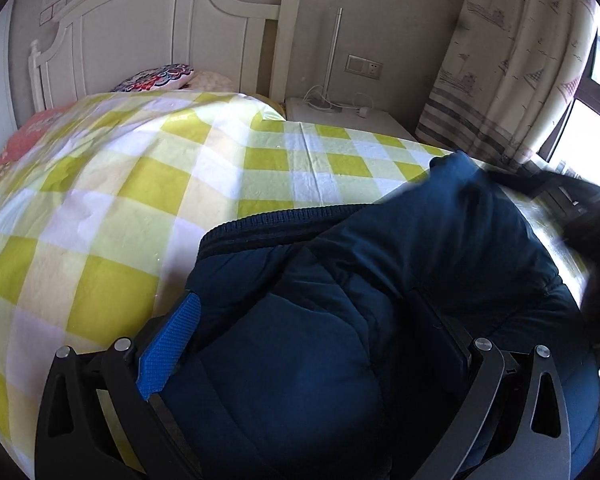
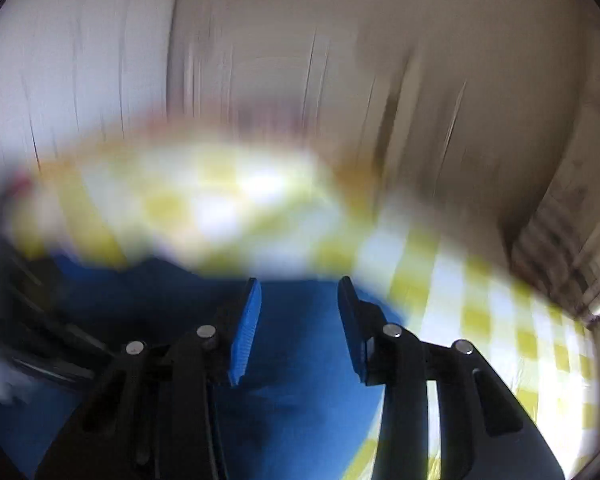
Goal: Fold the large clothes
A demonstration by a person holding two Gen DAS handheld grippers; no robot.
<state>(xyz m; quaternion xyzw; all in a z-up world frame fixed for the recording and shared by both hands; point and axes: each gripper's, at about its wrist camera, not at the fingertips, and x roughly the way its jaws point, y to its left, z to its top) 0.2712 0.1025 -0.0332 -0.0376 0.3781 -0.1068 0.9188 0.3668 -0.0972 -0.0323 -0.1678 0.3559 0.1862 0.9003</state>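
Jaws of the left gripper are standing wide apart, and the padded navy jacket is bulging up between them; only the left pad is showing, the right one is being covered by fabric, so whether the pads are pressing on the cloth cannot be told. Jaws of the right gripper are being held partly open with a clear gap, and nothing is being gripped between the blue pads; the jacket is lying directly beneath and just beyond them.

From the left jaws the jacket is being seen running ahead and to the right, its ribbed hem or collar edge lying crosswise just ahead of them and a raised corner sitting further off to the right. The left gripper is judged the nearer to the garment, being buried in it, while the right is hovering just above it. The next fold is judged to turn on that far right corner being brought across.

Beyond the jacket, the checked yellow bedsheet is spreading away towards the white headboard. The right view is being smeared heavily, so the jacket's outline and its edges cannot be made out there.
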